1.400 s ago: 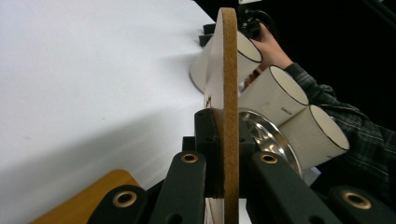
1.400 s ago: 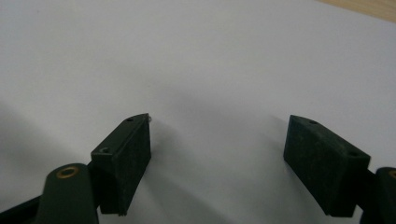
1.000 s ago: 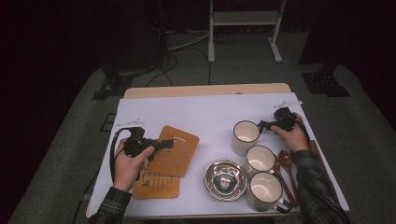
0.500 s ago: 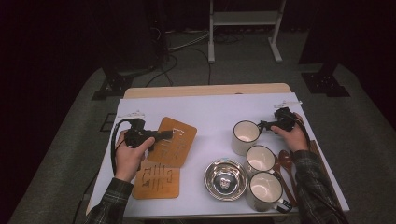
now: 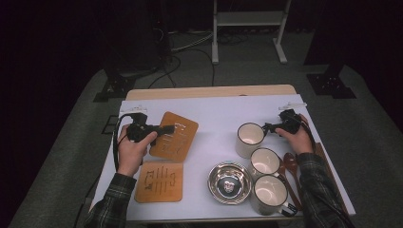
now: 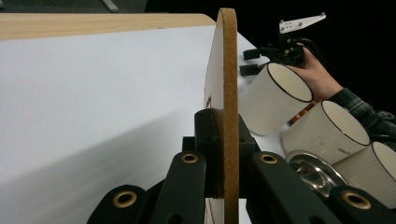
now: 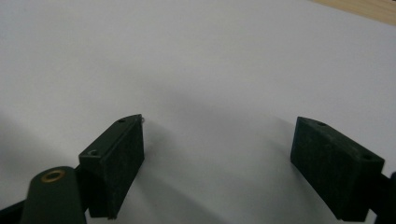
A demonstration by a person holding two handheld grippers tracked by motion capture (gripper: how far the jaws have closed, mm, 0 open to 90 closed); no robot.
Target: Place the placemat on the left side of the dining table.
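The left gripper (image 5: 166,128) sits near the table's left edge, its jaws pointing toward the right side and clamped tight on a thin board (image 5: 173,135); the left hand (image 5: 133,147) wraps its body, forearm coming in from the near edge. The right gripper (image 5: 267,127) rests by the right edge, aimed leftward, its jaws just having spread wide with nothing between them, held by the right hand (image 5: 297,137).
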